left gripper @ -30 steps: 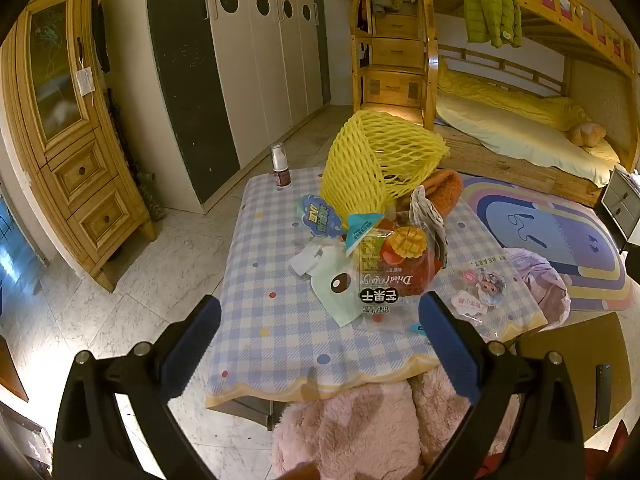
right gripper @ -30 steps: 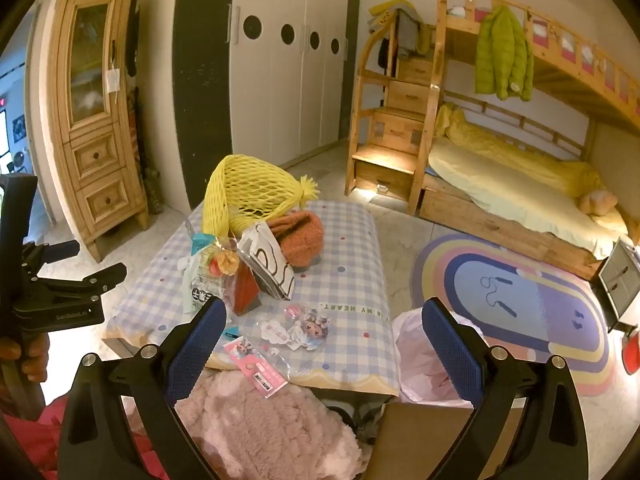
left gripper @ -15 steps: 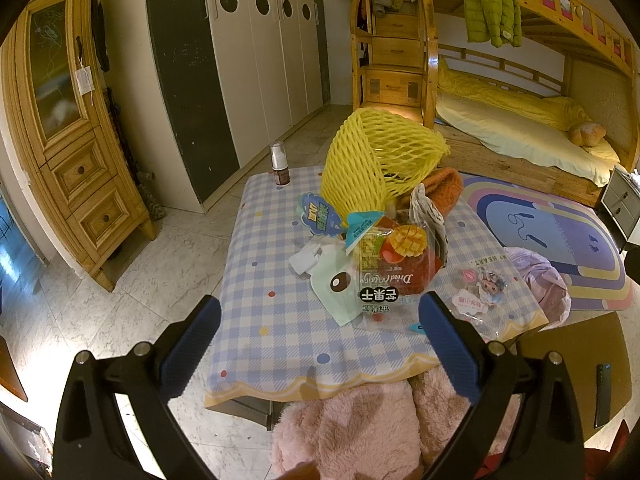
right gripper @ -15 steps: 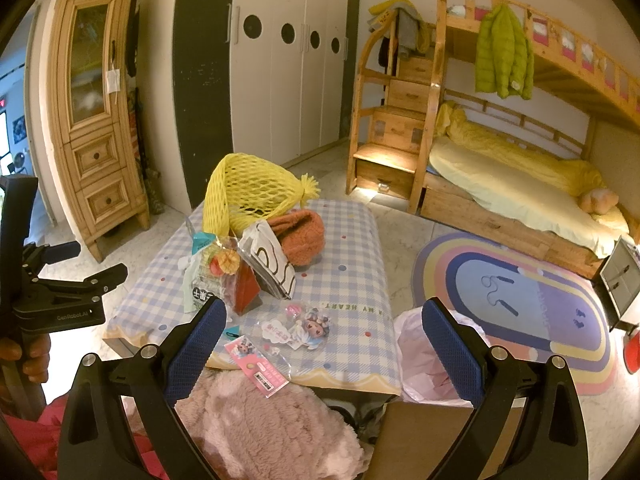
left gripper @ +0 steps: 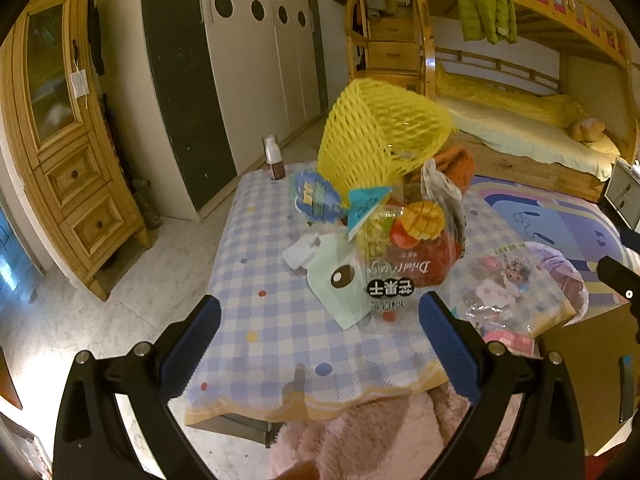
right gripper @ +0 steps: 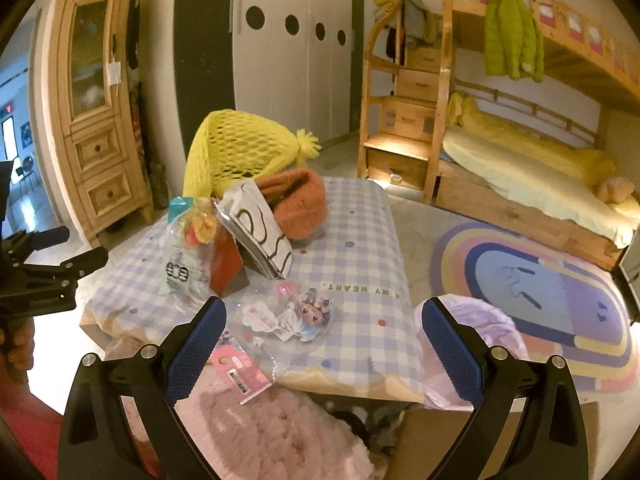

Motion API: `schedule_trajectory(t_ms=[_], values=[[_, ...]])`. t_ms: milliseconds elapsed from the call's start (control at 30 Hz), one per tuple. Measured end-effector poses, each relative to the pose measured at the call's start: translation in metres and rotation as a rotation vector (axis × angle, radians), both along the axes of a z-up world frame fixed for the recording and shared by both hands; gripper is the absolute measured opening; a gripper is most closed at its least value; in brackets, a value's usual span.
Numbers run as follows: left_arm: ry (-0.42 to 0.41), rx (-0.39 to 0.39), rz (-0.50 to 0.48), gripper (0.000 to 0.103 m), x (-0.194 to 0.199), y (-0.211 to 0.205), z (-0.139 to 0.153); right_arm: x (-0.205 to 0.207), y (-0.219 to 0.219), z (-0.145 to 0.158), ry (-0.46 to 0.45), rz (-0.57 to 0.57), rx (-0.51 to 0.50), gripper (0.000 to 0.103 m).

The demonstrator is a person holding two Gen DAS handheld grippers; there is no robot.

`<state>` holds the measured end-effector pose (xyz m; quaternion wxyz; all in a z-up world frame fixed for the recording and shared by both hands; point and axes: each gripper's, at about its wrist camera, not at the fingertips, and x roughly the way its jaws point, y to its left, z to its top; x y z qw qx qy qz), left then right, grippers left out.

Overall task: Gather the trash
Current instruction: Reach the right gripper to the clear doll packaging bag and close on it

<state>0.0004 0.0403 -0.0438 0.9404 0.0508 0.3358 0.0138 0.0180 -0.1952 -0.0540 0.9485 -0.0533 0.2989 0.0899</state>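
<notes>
From my left wrist camera, my left gripper (left gripper: 316, 344) hangs above the near edge of the low table (left gripper: 256, 264), its jaws wide apart with nothing between them. All the trash I can see is on the checked cloth: the dried mango bag (left gripper: 404, 256) leans in the middle of the heap, the pale green packet (left gripper: 340, 284) lies flat just in front of it, the blue round wrapper (left gripper: 314, 196) sits behind, and the yellow foam net (left gripper: 380, 136) rises over everything; a small bottle (left gripper: 274, 158) stands apart at the far corner. Nothing there looks collected, so I judge the job barely begun. From my right wrist camera, my right gripper (right gripper: 322, 340) is spread open and empty too, poised over the near corner where the clear cartoon wrapper (right gripper: 296, 314) lies, with a pink tag (right gripper: 240, 372) hanging over the table's edge beside it. The pink trash bag (right gripper: 476, 328) sits just off the table's right side, and I cannot tell whether anything is inside it. The orange hat (right gripper: 296, 202) may not be trash at all. By my reckoning the whole pile remains to be moved.
</notes>
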Motion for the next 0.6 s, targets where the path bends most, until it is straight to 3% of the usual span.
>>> schedule_trajectory(t_ms=[200, 333, 433, 467, 600], values=[[0.033, -0.013, -0.022, 0.096, 0.007, -0.003, -0.013, 0.017, -0.004, -0.029, 0.077, 0.012, -0.045, 0.097], [0.047, -0.008, -0.047, 0.096, 0.012, -0.008, -0.022, 0.029, -0.006, -0.043, 0.075, -0.001, 0.003, 0.095], [0.056, 0.007, -0.038, 0.096, 0.017, -0.010, -0.029, 0.037, -0.008, -0.051, 0.109, 0.024, 0.020, 0.087], [0.058, 0.004, -0.035, 0.096, 0.019, -0.010, -0.031, 0.039, -0.007, -0.053, 0.118, 0.026, 0.008, 0.068], [0.057, -0.022, -0.013, 0.096, 0.028, -0.005, -0.037, 0.050, -0.009, -0.058, 0.137, 0.029, 0.011, 0.064]])
